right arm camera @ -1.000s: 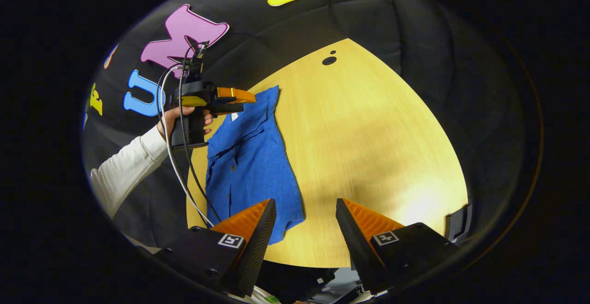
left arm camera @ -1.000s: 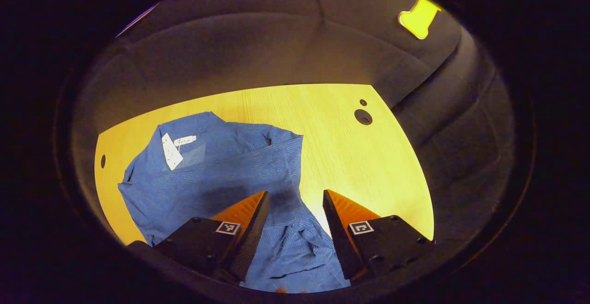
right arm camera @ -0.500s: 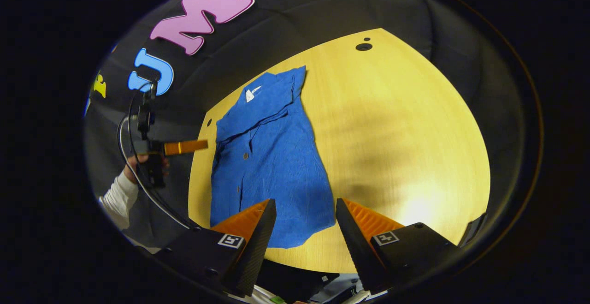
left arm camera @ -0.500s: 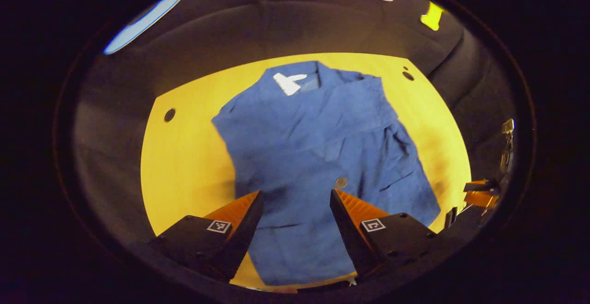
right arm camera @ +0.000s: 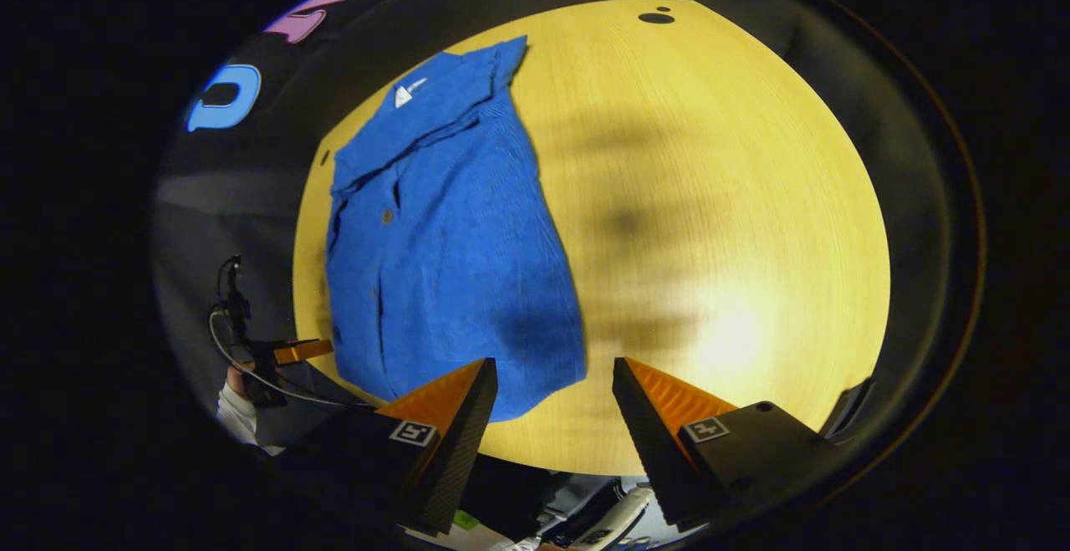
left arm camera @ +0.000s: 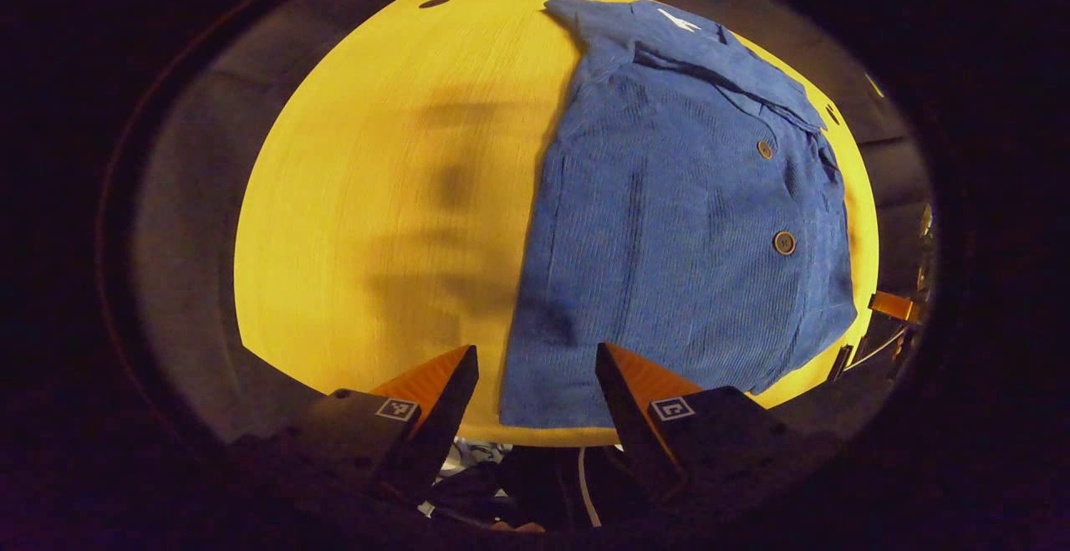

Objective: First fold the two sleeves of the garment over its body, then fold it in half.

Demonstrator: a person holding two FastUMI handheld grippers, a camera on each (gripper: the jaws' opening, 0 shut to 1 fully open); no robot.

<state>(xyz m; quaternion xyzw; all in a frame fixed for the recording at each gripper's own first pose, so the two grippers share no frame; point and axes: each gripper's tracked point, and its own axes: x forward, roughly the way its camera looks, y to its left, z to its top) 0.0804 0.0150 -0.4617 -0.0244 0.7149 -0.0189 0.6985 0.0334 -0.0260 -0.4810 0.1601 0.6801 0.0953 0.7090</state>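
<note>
In the left gripper view, the left gripper (left arm camera: 535,371) hung above the near edge of the round wooden table (left arm camera: 376,200) with its fingers spread wide and nothing between them. The blue garment (left arm camera: 677,225) lay flat on the tabletop ahead of the fingers and mostly to the right of them, its hem reaching down into the gap just past the fingertips. Its collar and a small white tag (left arm camera: 679,21) pointed away, at the far edge of the table, and two buttons (left arm camera: 784,242) showed along its right side. The garment's outline was narrow, with no sleeve sticking out on either side. Blurred shadows fell on the bare wood to the left of the garment. In the right gripper view, the right gripper (right arm camera: 552,384) was likewise spread wide and held nothing, poised over the table's near rim. There the garment lay ahead and to the left of the fingers, its lower corner just beyond the left fingertip. The left gripper, held by a hand (right arm camera: 236,381) in a white sleeve (right arm camera: 238,417), appeared far to the left, off the table's edge and apart from the cloth.
</note>
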